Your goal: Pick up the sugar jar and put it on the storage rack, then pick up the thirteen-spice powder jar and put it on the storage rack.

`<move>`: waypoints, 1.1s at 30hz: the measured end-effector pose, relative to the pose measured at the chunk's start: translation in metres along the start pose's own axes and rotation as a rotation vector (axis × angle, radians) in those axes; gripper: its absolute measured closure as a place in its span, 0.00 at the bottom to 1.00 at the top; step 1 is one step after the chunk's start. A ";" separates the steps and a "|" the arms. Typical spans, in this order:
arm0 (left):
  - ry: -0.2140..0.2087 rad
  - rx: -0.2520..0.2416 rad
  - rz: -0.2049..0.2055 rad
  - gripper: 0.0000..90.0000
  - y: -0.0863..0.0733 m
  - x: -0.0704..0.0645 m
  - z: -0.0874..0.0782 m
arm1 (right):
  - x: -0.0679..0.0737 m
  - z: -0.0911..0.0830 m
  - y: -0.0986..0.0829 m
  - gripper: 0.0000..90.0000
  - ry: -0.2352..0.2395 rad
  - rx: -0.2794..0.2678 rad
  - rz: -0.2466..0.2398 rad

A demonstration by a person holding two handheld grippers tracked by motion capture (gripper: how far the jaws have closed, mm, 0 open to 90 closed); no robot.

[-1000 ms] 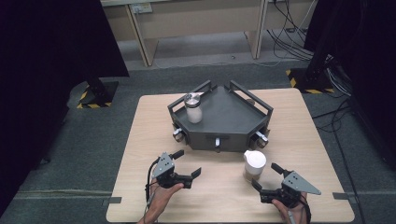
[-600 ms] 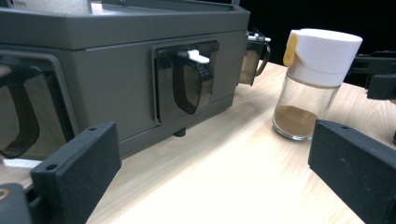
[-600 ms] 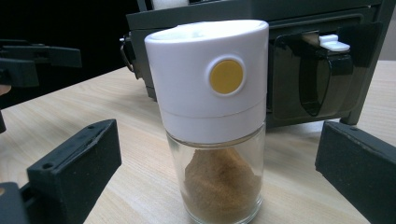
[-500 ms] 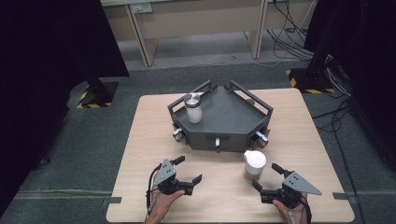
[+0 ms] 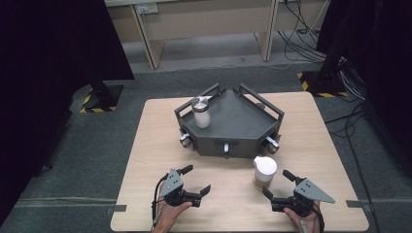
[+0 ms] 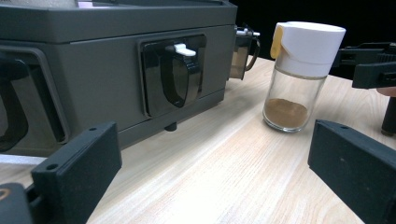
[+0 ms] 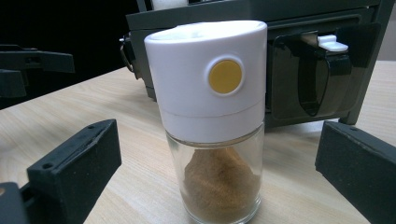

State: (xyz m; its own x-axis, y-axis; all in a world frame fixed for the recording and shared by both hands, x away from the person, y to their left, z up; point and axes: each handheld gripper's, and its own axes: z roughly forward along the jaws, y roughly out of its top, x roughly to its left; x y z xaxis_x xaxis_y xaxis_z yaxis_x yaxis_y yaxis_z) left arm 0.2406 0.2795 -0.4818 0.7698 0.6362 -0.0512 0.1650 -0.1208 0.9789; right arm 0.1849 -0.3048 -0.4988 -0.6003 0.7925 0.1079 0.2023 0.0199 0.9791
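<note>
Facing spice jar (image 7: 212,126), right gripper (image 5: 281,186) (fingers spread), near table edge (image 5: 243,229)

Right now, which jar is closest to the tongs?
The white-capped jar with brown powder, standing on the table just ahead of the open right tongs. The other jar, with a silver lid, stands up on the dark rack, much farther away.
</note>
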 end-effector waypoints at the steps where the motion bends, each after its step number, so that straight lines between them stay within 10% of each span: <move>1: 0.000 0.001 -0.002 0.02 0.000 0.000 0.000 | 0.000 0.000 0.000 0.01 0.000 0.002 0.000; 33: 0.007 0.000 -0.015 0.02 -0.002 0.002 -0.001 | 0.000 0.000 0.000 0.01 0.001 0.001 -0.008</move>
State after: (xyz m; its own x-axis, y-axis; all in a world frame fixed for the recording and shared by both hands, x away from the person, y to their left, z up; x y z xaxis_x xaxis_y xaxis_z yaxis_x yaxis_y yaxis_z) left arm 0.2414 0.2821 -0.4837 0.7629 0.6433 -0.0641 0.1764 -0.1117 0.9780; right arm 0.1847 -0.3049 -0.4984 -0.6023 0.7919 0.1006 0.1986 0.0266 0.9797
